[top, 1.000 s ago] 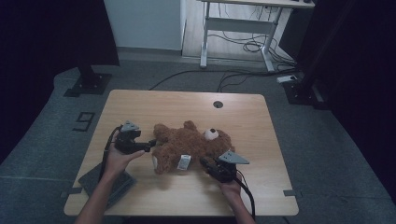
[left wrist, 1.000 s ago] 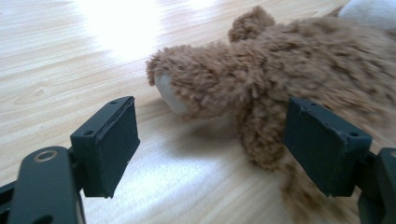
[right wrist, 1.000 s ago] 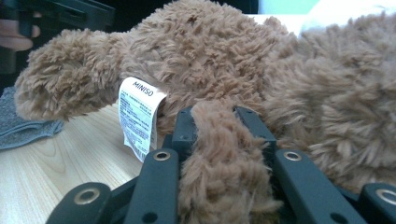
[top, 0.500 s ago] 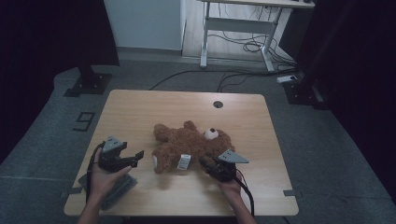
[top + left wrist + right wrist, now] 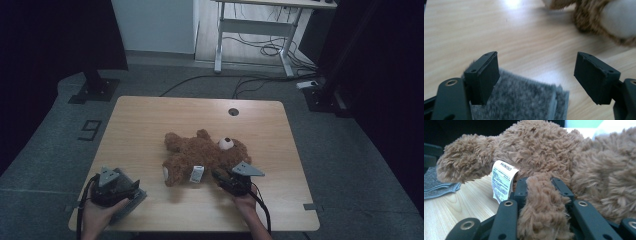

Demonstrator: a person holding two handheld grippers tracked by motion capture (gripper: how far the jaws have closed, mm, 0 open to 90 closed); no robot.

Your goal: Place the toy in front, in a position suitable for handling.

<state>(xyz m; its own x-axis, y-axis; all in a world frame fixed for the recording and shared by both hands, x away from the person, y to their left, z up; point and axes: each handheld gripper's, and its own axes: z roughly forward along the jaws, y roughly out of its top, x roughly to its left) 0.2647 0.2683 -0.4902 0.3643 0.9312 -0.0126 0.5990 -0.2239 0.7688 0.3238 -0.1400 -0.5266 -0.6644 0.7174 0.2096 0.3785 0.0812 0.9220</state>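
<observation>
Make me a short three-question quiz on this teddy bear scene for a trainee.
1. True or false: the right gripper has its jaws closed on a limb of the teddy bear.
2. What lies under the left gripper? A) a grey cloth B) a white plate C) a book
3. Fill in: the bear's white tag reads ____.

Key:
1. True; brown fur is pinched between the jaws in the right gripper view.
2. A; the folded grey cloth lies at the near left corner of the wooden table, and the jaws stand open above it.
3. MINISO.
</observation>
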